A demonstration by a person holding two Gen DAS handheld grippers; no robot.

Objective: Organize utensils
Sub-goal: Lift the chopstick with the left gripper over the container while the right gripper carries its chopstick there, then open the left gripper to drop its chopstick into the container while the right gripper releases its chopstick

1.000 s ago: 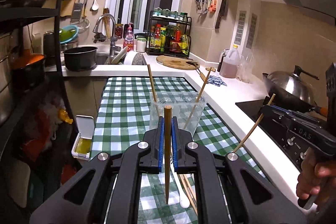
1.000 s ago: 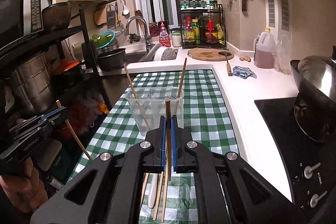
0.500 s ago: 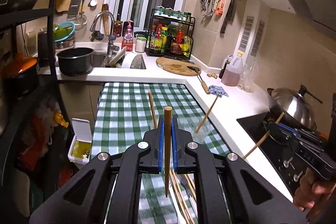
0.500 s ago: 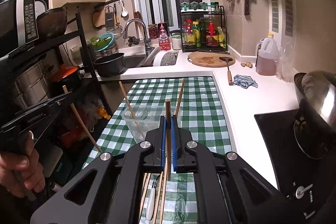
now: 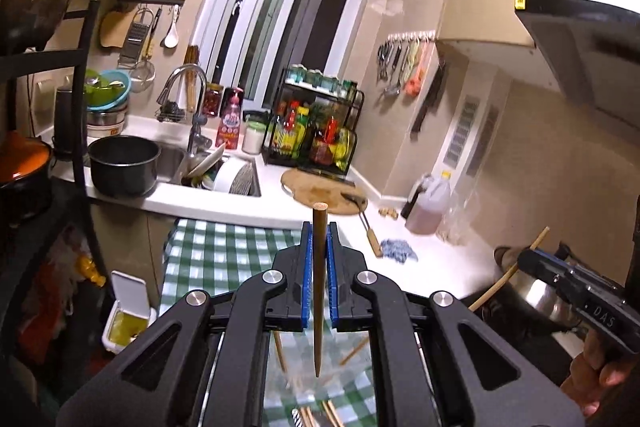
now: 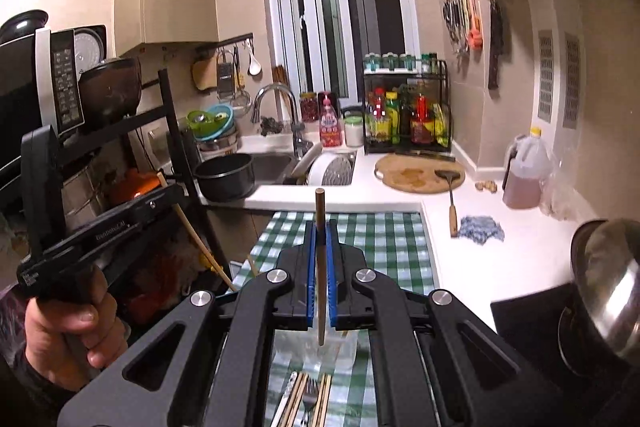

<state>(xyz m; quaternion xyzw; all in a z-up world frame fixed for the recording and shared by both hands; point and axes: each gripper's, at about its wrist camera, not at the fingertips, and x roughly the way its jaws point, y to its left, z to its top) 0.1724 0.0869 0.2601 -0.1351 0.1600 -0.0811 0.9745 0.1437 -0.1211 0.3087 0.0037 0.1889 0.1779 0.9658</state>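
Observation:
My left gripper [image 5: 319, 231] is shut on a dark brown chopstick [image 5: 319, 291] that stands upright, tip down. Below it, between the gripper arms, is a clear plastic cup [image 5: 352, 359] holding chopsticks, on the green checked cloth [image 5: 208, 247]. My right gripper [image 6: 319, 231] is shut on another brown chopstick [image 6: 321, 267], also upright above the cup [image 6: 340, 347]. A fork and loose chopsticks [image 6: 308, 403] lie on the cloth [image 6: 392, 243] in front of the cup. Each gripper shows in the other's view, raised at the side: the right one [image 5: 524, 259] and the left one [image 6: 176, 191], held by a hand [image 6: 68, 331].
A sink with dishes [image 6: 280, 163] and a black pot [image 6: 226, 175] lie beyond the cloth. A round cutting board with a spatula [image 6: 420, 175], a blue rag [image 6: 480, 227] and an oil jug [image 6: 524, 179] sit on the white counter. A steel wok [image 6: 604, 275] is right, a dark shelf rack [image 6: 168, 131] left.
Both grippers have risen with their chopsticks still clamped. The cup has dropped from the middle of each view to beneath the gripper arms.

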